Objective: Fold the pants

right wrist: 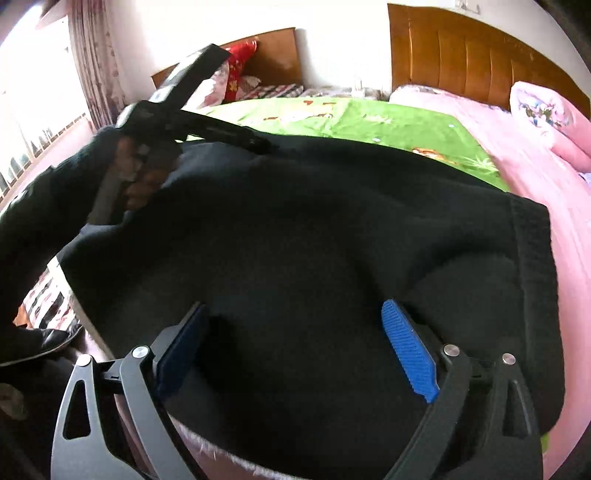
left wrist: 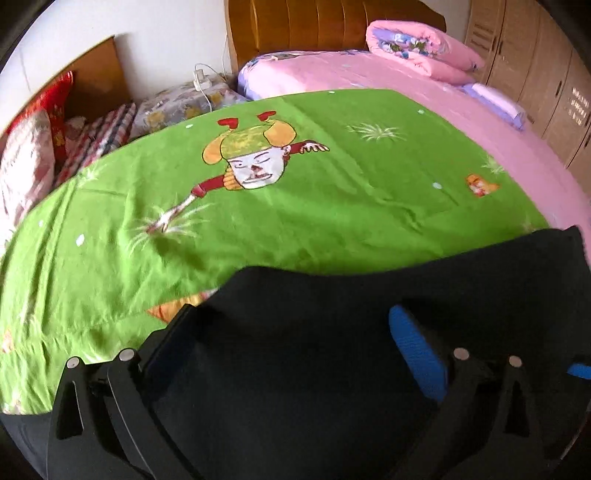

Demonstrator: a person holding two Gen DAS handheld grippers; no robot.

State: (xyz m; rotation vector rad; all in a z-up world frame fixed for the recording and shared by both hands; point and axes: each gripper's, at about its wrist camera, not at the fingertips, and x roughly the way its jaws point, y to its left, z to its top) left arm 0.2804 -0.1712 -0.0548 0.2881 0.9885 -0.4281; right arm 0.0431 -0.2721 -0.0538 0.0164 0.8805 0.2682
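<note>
Black pants [right wrist: 314,229] lie spread on the near edge of the bed, with the ribbed waistband [right wrist: 532,251] at the right. In the left wrist view the pants [left wrist: 332,332] fill the bottom, over the green cartoon sheet [left wrist: 295,206]. My left gripper [left wrist: 291,321] hovers over the black cloth with its blue-padded jaws wide apart and nothing between them. My right gripper [right wrist: 295,325] is likewise open just above the pants. The left gripper and the hand holding it show in the right wrist view [right wrist: 192,122], at the pants' far left edge.
A pink sheet [left wrist: 369,77] covers the bed beyond the green one, with a folded pink quilt [left wrist: 421,48] by the wooden headboard [left wrist: 314,26]. A second bed with red pillows [left wrist: 55,107] stands to the left. Wardrobes [left wrist: 535,62] line the right wall.
</note>
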